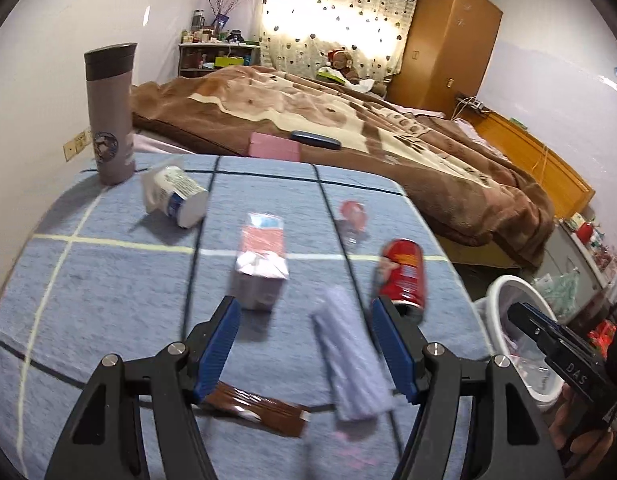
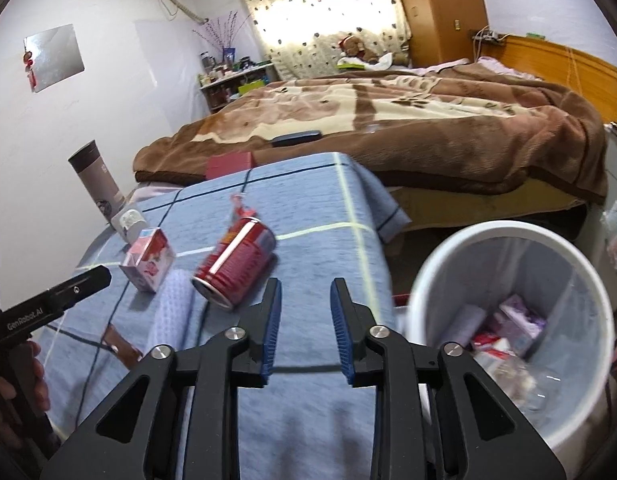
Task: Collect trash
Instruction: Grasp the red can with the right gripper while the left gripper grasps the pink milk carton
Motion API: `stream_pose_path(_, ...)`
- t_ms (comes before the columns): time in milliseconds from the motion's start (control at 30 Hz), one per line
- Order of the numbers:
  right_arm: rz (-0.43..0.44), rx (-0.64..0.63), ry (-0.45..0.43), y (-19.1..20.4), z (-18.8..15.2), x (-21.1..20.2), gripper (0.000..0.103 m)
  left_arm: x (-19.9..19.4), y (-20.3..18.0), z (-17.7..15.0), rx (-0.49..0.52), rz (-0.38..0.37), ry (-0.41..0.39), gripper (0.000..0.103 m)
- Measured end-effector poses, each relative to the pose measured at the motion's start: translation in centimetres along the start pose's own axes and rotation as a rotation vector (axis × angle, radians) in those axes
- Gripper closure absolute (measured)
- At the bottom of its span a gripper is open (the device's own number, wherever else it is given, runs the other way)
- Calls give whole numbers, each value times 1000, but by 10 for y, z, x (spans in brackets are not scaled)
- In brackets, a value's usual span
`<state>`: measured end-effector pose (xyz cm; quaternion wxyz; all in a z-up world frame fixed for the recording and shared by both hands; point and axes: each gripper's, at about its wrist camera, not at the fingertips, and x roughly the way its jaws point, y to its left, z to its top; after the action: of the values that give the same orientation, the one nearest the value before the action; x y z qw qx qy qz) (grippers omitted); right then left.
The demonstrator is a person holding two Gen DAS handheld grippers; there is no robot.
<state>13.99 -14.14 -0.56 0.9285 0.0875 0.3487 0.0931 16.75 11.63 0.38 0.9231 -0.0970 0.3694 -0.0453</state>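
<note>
So we're partway: white bin [image 2: 508,240] at 3 o'clock holds some trash, red can [image 2: 236,268], carton [image 2: 148,264] remain; left gripper [image 1: 306,344] and right gripper [image 2: 306,320] spread, empty.

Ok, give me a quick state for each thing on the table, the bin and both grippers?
Red can: on its side, on the table.
Pink carton: lying on the table.
White cup: tipped over.
Grey flask: upright, lid on.
Rolled cloth: lying flat.
Brown wrapper: flat on the table.
White bin: upright, trash inside.
Left gripper: open, empty.
Right gripper: open, empty.
</note>
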Motion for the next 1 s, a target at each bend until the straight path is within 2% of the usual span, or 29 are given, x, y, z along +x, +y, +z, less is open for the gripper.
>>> stream_pose_path(100, 23, 2, 16, 11, 3, 11, 52, 8, 9, 5, -4, 12, 12, 32)
stream_pose_path(233, 33, 5, 38, 22, 8, 26, 52, 22, 17, 12, -20, -1, 33, 32)
stream_pose_path(333, 45, 10, 66, 27, 12, 37, 49, 34, 18, 17, -3, 22, 46, 31)
stream_pose_path(433, 34, 11, 87, 34, 15, 50, 48, 46, 21, 20, -10, 3, 70, 31)
stream_pose_path(600, 16, 17, 126, 41, 19, 69, 47, 60, 24, 24, -7, 13, 97, 31)
stream_pose_path(667, 16, 18, 131, 43, 19, 73, 42, 68, 26, 25, -10, 15, 114, 31)
stream_pose_path(800, 3, 21, 154, 47, 20, 83, 38, 78, 31, 26, -21, 9, 129, 31)
stream_pose_path(1000, -37, 5, 184, 50, 20, 95, 37, 89, 34, 26, -20, 11, 150, 31)
